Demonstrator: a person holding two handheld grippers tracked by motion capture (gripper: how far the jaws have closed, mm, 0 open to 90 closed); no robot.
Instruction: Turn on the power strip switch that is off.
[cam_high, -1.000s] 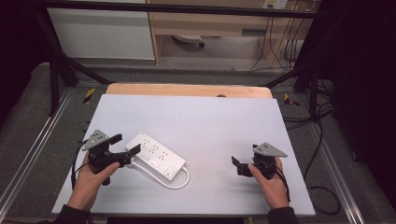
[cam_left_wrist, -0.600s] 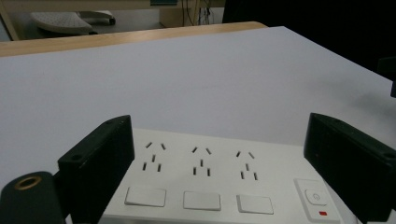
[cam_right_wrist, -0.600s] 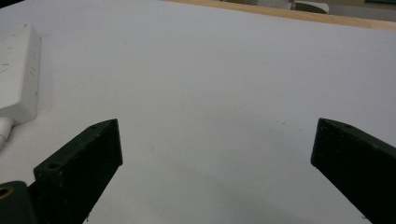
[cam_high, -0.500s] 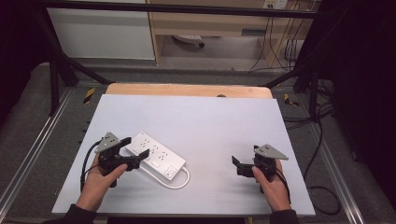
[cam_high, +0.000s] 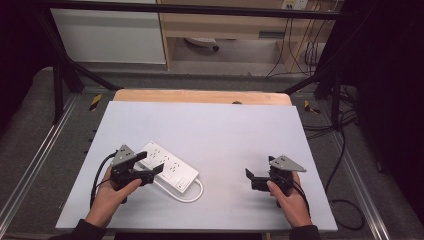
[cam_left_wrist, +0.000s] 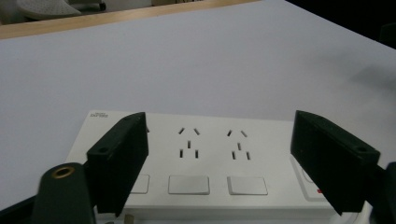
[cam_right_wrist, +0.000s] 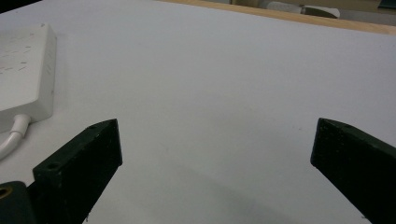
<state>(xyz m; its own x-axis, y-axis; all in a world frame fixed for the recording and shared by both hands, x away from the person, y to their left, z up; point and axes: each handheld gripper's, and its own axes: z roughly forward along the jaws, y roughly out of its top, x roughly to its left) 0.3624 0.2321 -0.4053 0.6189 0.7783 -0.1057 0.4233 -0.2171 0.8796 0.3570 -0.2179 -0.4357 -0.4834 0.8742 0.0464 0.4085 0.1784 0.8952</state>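
White table top (cam_high: 220, 130) on a wooden board (cam_high: 200, 96); beyond it, perhaps a cabinet (cam_high: 110, 35), cables (cam_high: 295, 50).

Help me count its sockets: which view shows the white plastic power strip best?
The left gripper view: the white plastic power strip faces it closely, sockets and switches clear. The high view shows it whole but small; the right gripper view catches one end.
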